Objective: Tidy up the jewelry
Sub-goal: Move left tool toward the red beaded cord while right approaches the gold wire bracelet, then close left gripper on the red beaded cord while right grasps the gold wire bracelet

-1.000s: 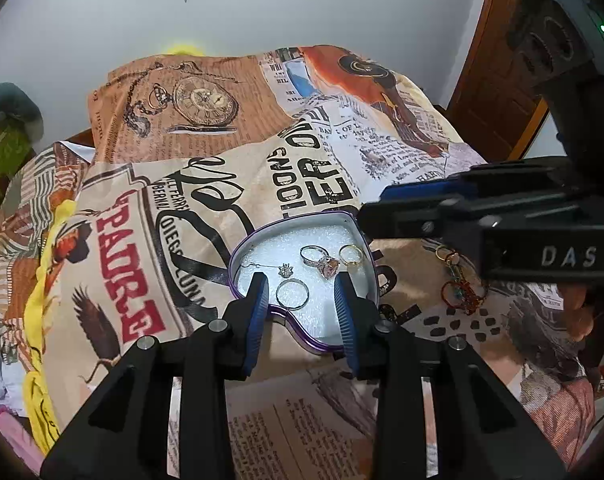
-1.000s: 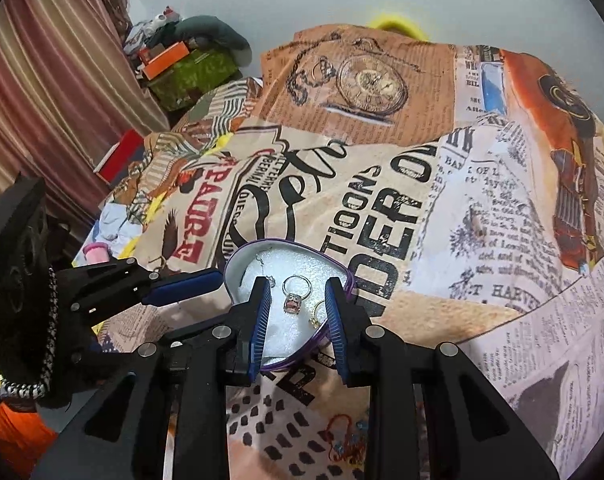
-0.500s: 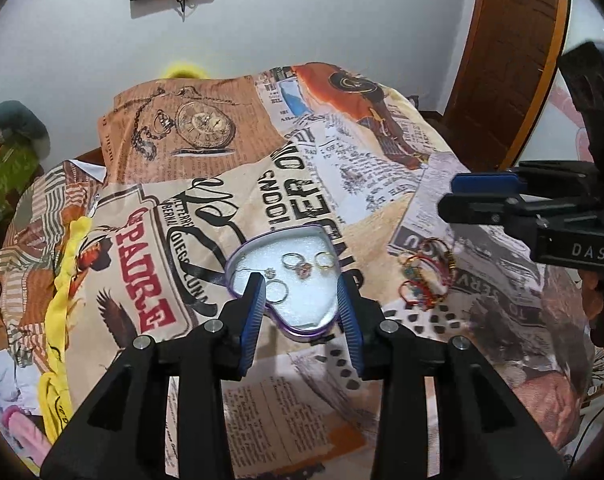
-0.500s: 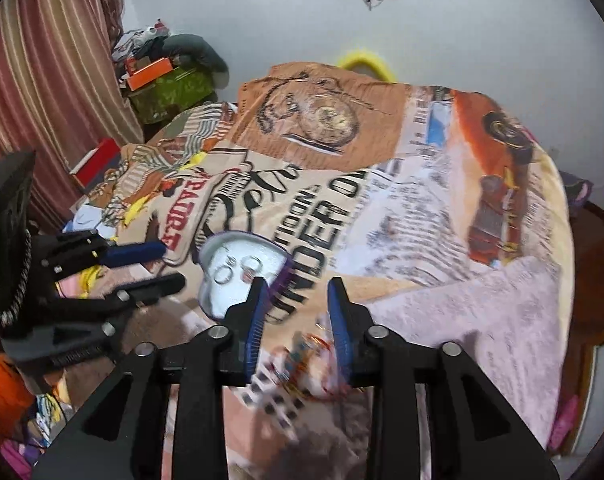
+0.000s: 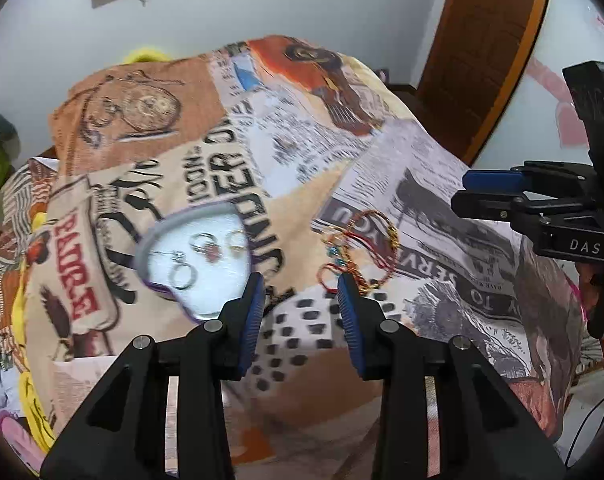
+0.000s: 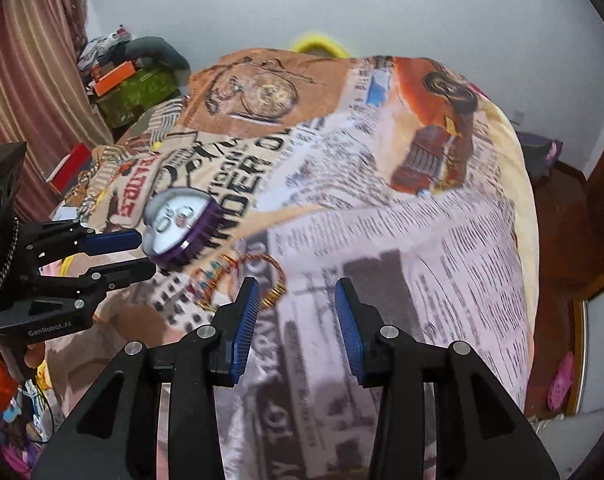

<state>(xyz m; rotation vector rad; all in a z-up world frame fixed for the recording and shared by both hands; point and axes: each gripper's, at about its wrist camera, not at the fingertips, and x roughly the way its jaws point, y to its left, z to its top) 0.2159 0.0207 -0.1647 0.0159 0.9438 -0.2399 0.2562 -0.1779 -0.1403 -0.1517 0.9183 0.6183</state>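
Note:
A purple heart-shaped box [image 5: 180,219] with a white lining lies on the printed blanket and holds several rings [image 5: 182,276]. It sits just left of my left gripper [image 5: 300,284], which is open with nothing between its fingers. A tangle of red and gold bracelets [image 5: 357,248] lies on the blanket just beyond the left gripper's right fingertip. In the right wrist view the box [image 6: 200,236] is far left and the bracelets [image 6: 242,276] lie beside the left fingertip. My right gripper [image 6: 297,286] is open over bare blanket. The left gripper's fingers [image 6: 110,240] reach in from the left.
The blanket covers a bed [image 6: 421,220] whose right edge drops to a wooden floor with a pink slipper [image 6: 559,380]. A brown door [image 5: 481,40] stands at the back right. Boxes and clothes [image 6: 134,84] pile up by a striped curtain [image 6: 22,60].
Both grippers have swung right, away from the box, which has slid left in both views. The bracelets have come into view ahead. The right gripper's jaws stand a little wider.

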